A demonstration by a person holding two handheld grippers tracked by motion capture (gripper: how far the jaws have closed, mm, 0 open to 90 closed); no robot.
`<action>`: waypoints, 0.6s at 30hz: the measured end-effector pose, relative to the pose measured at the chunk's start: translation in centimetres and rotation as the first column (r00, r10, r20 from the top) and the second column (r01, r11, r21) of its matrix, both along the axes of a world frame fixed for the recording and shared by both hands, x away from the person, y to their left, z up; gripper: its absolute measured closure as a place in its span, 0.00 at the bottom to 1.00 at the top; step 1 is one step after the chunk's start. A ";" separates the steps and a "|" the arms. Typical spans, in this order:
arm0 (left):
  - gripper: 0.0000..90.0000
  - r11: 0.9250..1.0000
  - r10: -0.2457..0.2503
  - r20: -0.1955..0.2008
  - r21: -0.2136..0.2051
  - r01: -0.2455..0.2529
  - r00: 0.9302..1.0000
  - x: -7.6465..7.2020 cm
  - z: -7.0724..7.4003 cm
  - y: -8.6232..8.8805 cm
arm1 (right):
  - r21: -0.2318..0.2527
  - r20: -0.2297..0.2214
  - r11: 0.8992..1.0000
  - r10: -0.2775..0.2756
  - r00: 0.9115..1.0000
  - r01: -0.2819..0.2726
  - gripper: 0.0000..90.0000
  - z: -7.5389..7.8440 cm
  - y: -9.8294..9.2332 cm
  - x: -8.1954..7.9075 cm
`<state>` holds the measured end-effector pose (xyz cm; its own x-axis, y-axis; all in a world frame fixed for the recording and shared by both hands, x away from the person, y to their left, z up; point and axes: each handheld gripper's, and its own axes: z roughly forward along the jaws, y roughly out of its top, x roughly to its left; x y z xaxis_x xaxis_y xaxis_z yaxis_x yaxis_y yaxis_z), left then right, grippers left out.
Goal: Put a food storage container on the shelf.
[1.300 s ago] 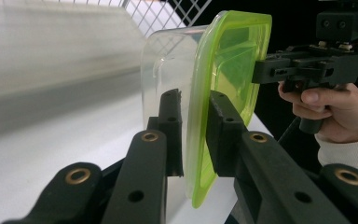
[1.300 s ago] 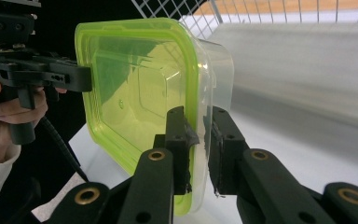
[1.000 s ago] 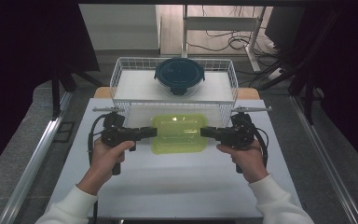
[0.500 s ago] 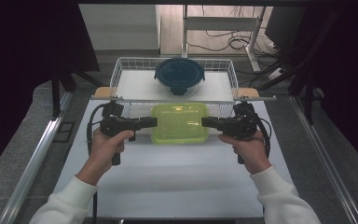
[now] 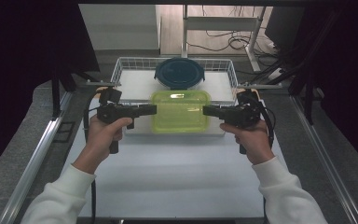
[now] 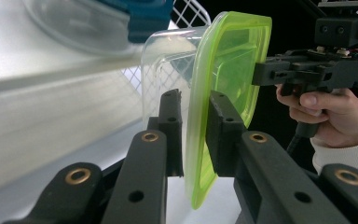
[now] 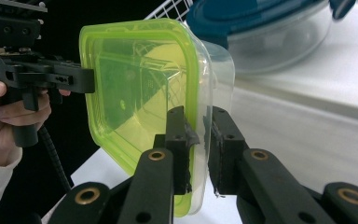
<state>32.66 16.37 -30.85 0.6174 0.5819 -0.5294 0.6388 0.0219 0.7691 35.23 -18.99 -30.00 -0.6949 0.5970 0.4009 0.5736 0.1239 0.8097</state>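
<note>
A clear plastic box with a lime-green lid [image 5: 179,111] hangs level above the white table, just in front of the wire basket. My left gripper [image 5: 154,109] is shut on the rim at its left end, and my right gripper [image 5: 205,110] is shut on the rim at its right end. In the left gripper view the box [image 6: 230,60] stands on edge, its lid rim pinched in my left gripper [image 6: 193,100], with the right gripper [image 6: 261,74] on the far end. The right gripper view shows the box [image 7: 135,84] clamped by my right gripper [image 7: 200,114], with the left gripper [image 7: 91,79] opposite.
A white wire basket [image 5: 121,65] stands at the back of the table and holds a round clear bowl with a dark blue lid [image 5: 179,73]. The white table top [image 5: 177,177] spreads out toward the front. Metal frame rails run along both sides.
Both grippers have risen together with the green-lidded box between them, and it now sits higher and nearer the basket's front wall. Both grips are unchanged.
</note>
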 end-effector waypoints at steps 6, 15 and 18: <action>0.87 1.000 0.001 0.011 -0.006 -0.001 1.000 1.2 1.9 0.3 | 0.015 0.010 1.000 0.004 1.000 -0.004 0.87 2.0 0.2 1.2; 0.87 1.000 0.004 0.024 -0.019 -0.004 1.000 3.2 4.2 0.7 | 0.015 0.023 1.000 0.009 1.000 -0.009 0.87 4.8 0.5 3.2; 0.87 1.000 0.006 0.027 -0.021 -0.006 1.000 4.0 4.8 0.9 | 0.016 0.023 1.000 0.007 1.000 -0.007 0.87 5.5 0.6 3.9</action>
